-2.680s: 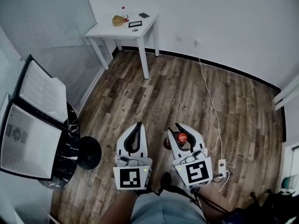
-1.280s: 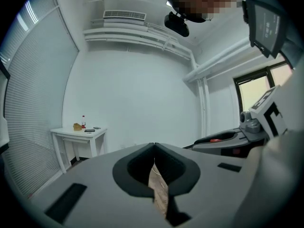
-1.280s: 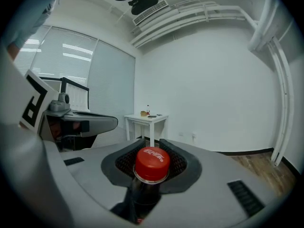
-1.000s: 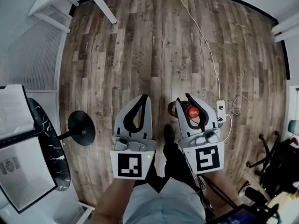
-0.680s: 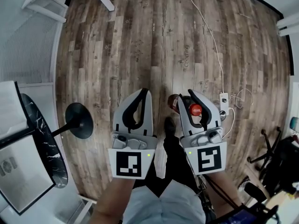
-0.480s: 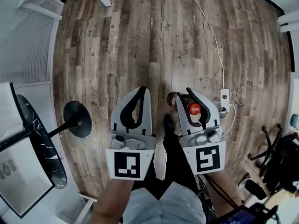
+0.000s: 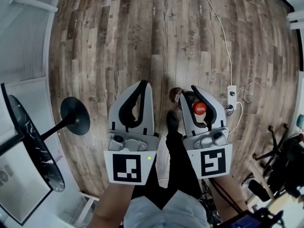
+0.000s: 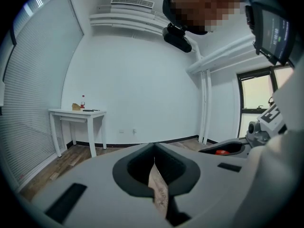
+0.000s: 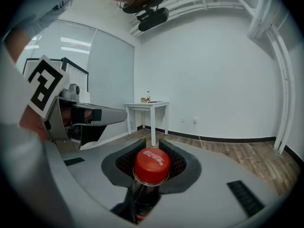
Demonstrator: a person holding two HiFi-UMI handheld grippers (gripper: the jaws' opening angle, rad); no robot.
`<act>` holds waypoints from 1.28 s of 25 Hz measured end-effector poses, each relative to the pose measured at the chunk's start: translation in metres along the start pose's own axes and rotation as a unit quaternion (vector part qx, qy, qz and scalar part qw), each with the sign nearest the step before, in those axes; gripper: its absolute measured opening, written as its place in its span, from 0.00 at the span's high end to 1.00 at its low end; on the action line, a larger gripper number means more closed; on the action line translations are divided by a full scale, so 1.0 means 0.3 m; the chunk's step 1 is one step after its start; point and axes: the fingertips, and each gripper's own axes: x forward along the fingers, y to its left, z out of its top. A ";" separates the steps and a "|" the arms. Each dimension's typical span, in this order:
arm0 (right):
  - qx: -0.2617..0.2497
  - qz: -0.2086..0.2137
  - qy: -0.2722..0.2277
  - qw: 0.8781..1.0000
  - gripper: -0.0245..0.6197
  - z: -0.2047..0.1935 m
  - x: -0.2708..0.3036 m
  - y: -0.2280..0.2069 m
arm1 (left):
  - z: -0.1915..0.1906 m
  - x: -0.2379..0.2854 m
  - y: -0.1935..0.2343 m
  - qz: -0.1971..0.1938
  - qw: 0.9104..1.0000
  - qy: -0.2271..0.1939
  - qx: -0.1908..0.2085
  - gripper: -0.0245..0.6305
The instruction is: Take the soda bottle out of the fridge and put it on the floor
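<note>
The red cap (image 9: 152, 164) of the soda bottle (image 9: 142, 194) carries a short line of white print across its top. In the right gripper view the characters are too small and slanted to read with any certainty. A label cannot be made out on the dark body below. Each hand-held gripper bears a cube with a black-and-white square marker, one on the left (image 7: 126, 167) and one on the right (image 7: 213, 162). A floor plank farther ahead shows faint lettering (image 7: 191, 42) that is not sharp enough to read.

The bottle stands upright, its long axis vertical, with the cap on top and the dark body (image 7: 176, 95) hanging below the jaws. The right hand-held gripper (image 7: 188, 93) is clamped on the neck just under the cap, one jaw on either side. The bottle is thus held over the wooden floor (image 7: 142, 32), just ahead of the person's dark shoe (image 7: 172, 120). Whether its base touches the boards cannot be told.

The left hand-held gripper (image 8: 154, 148) has its jaws together, the tips meeting, with only a sliver of floor showing through the slit behind them and no object between them. It sits beside the right one, apart from the bottle.

A white power strip (image 7: 232, 93) lies on the floor near the right hand-held gripper.
</note>
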 end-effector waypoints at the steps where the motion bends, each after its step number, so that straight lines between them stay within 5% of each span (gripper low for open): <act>1: -0.001 0.000 0.001 1.000 0.81 -0.014 0.006 -0.002 | -0.014 0.005 0.003 0.000 1.000 0.002 0.000 0.94; 32: 0.022 -0.016 0.053 0.998 0.81 -0.528 0.159 -0.057 | -0.501 0.162 0.035 -0.034 0.999 0.038 0.007 0.94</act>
